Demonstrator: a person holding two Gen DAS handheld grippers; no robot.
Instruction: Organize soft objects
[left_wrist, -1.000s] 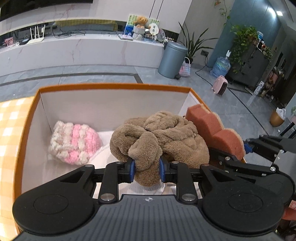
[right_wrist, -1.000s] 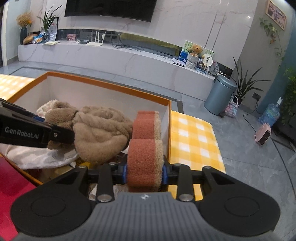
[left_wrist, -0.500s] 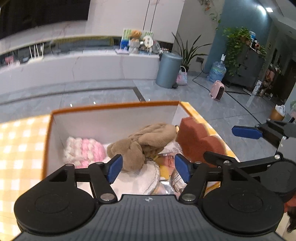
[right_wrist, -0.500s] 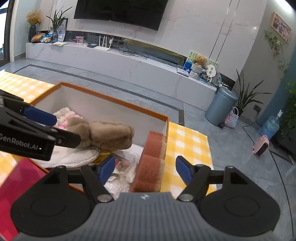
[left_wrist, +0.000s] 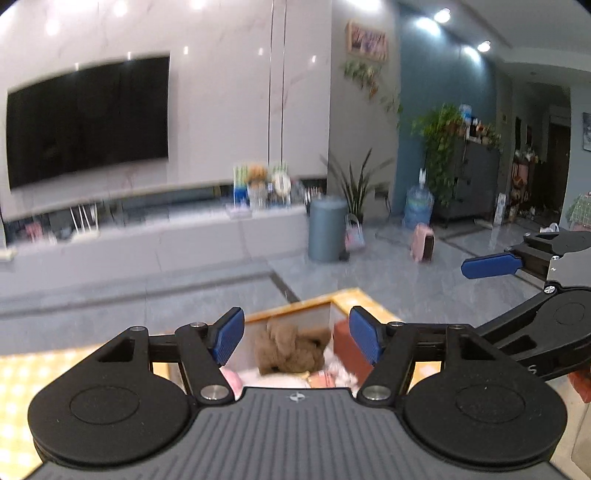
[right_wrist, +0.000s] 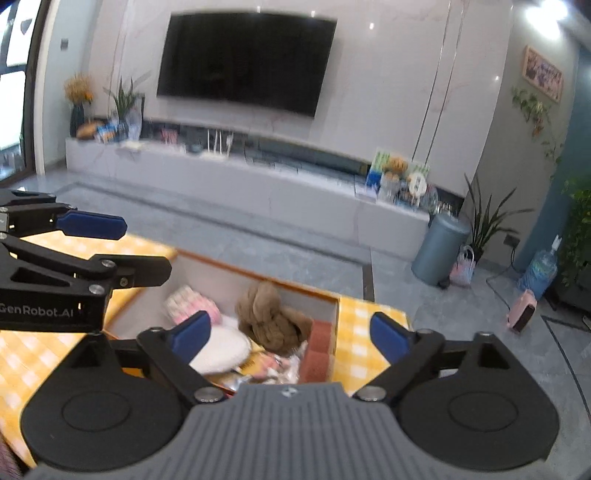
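Note:
A brown fluffy plush (right_wrist: 271, 317) lies in the white box with an orange rim (right_wrist: 258, 273). An orange sponge block (right_wrist: 319, 345) stands against the box's right wall. A pink-and-white knitted piece (right_wrist: 192, 304) and a white round cushion (right_wrist: 221, 345) lie to the left. My right gripper (right_wrist: 290, 334) hovers above the box, its jaws opening with nothing between them. My left gripper (left_wrist: 296, 334) is open and empty, above the plush (left_wrist: 291, 349) and the sponge (left_wrist: 347, 343). Each view shows the other gripper's blue pad (left_wrist: 491, 266) (right_wrist: 90, 225) at its side.
The box stands on a yellow checked tablecloth (right_wrist: 362, 332). Shiny packets (right_wrist: 273, 363) lie at the box's near end. Beyond the table are a grey tiled floor, a grey bin (right_wrist: 439, 247), a pink heater (right_wrist: 522, 310), potted plants and a long TV bench (right_wrist: 258, 184).
Both grippers opened, letting go of the brown plush and the orange sponge. Both rose and drew back from the box, and the two items now rest inside it.

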